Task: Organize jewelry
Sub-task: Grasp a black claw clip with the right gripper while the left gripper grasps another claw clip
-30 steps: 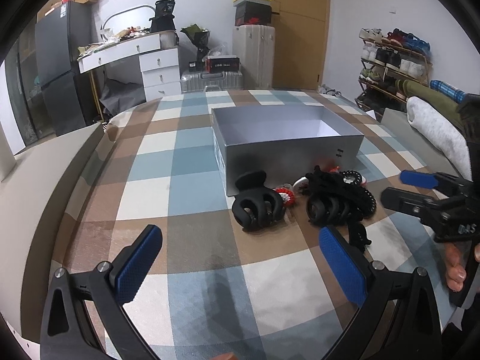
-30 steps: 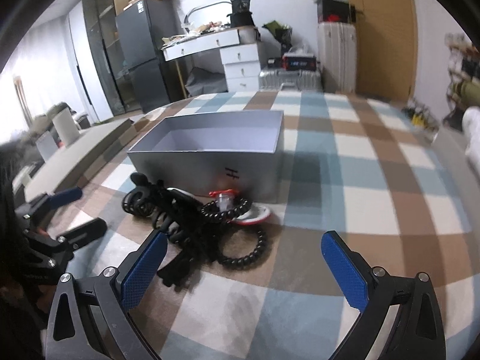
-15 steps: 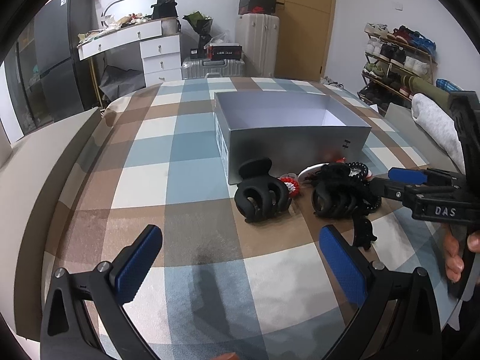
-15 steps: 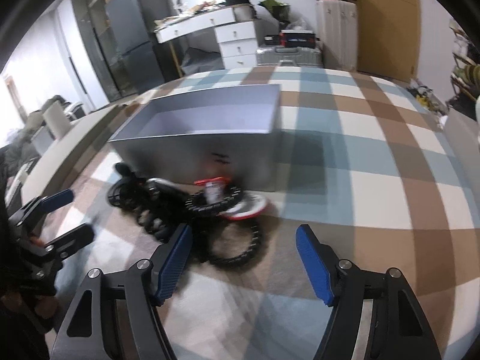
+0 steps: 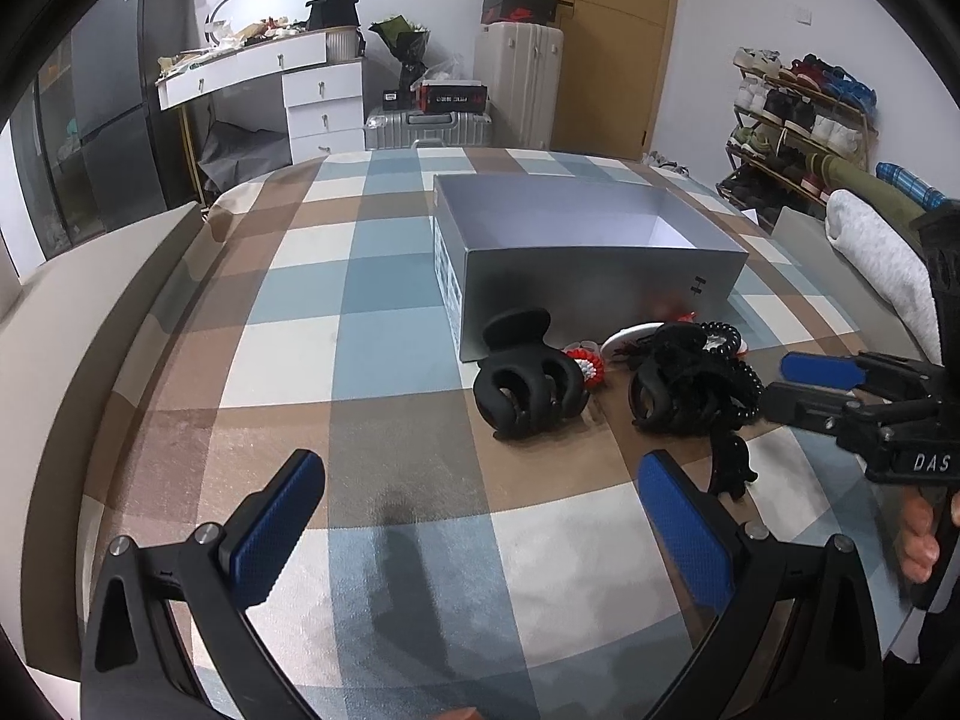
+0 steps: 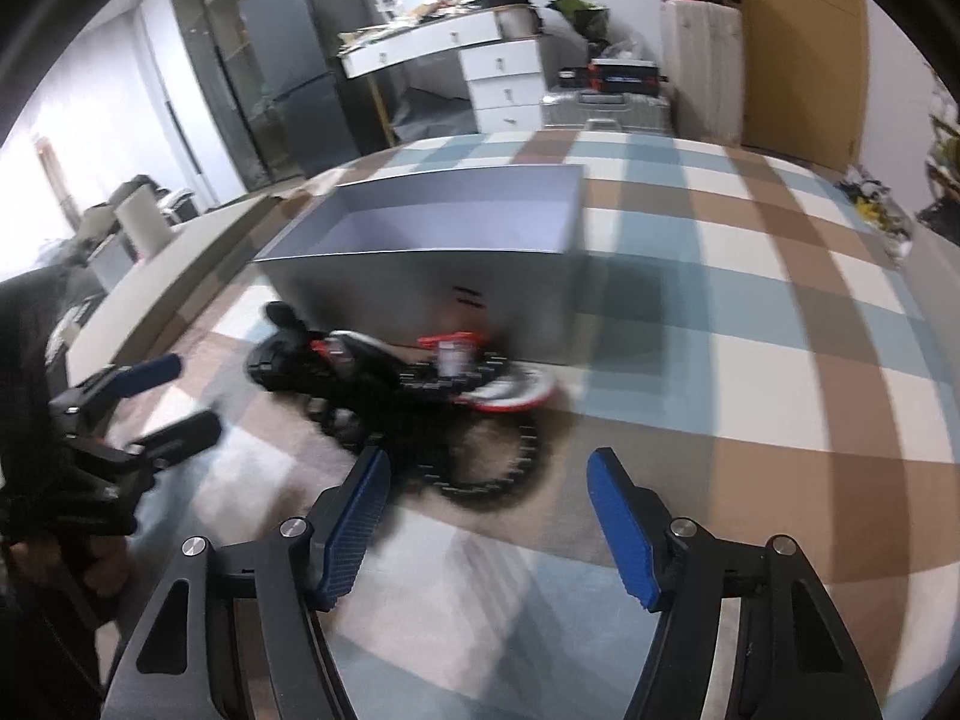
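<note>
left gripper (image 5: 480, 516) low at 6 o'clock of the left wrist view, jaws spread wide, nothing between the blue pads, hovering over the checked cloth (image 5: 300, 360). ahead of it at about 12 o'clock sits a big black claw clip (image 5: 528, 387), on the cloth just in front of the near left corner of the silver box (image 5: 576, 276). the box is open on top, and what shows of its inside looks bare. just right of the claw clip, a small red-and-white piece (image 5: 591, 363), touching or nearly touching it. further right, at 1 o'clock, a tangled pile of black hair ties and clips (image 5: 690, 387) with a coil tie on top and a white-red band behind it, all close to the box front wall. a small black clip (image 5: 729, 465) lies just below the pile. right gripper (image 5: 798, 387) comes in from 3 o'clock, fingers partly spread, tips right at the pile's edge; contact unclear. right wrist view is motion-blurred: the right gripper (image 6: 489, 504) jaws are apart and hold nothing, with a black coil ring (image 6: 492, 462) on the cloth between the tips, and the pile beyond it at 11 o'clock. white dresser (image 5: 288, 90) and suitcases in the background.
</note>
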`<state>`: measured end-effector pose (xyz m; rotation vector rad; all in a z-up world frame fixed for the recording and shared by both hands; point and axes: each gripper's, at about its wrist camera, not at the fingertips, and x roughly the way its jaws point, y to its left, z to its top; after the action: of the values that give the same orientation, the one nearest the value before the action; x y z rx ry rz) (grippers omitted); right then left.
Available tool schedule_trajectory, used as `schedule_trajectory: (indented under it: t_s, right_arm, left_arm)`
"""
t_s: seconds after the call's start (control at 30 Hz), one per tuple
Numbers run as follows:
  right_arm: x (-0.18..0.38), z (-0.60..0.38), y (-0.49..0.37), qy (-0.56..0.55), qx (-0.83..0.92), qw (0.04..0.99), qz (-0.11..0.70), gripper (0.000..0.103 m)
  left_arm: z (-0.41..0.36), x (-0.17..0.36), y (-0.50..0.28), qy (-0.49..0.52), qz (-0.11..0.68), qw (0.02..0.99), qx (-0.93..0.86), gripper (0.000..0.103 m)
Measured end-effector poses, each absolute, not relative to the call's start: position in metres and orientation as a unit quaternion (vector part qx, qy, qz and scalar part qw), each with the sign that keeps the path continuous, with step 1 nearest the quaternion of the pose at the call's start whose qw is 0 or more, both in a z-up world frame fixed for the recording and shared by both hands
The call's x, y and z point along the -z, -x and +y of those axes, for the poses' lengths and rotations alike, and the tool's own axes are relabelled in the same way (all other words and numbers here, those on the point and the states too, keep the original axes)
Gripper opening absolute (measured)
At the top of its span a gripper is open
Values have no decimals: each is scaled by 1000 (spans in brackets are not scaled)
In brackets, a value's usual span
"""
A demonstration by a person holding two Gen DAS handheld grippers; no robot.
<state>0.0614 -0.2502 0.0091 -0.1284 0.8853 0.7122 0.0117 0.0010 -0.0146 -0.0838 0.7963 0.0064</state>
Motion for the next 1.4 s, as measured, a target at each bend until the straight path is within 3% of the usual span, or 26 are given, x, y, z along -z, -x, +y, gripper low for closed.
schedule_trajectory:
  t_s: [0.53, 0.63, 0.8, 0.93, 1.4]
  right_arm:
    - [-2, -211, -62, 48, -348, 831, 431, 65]
    - [-2, -210, -63, 44, -352, 830, 430, 55]
    - [-7, -208, -52, 73, -347, 839, 413, 22]
    - [-7, -211, -47, 70, -359, 837, 407, 14]
    - [-30, -246, -31, -5, -386, 855, 347, 13]
  left_arm:
    - [1, 12, -9, 40, 383, 923, 0, 102]
    - [2, 10, -8, 38, 381, 924, -3, 102]
    - [3, 11, -9, 40, 383, 923, -4, 102]
    - [1, 11, -10, 35, 383, 923, -7, 102]
    - [-1, 20, -31, 38, 416, 908, -20, 102]
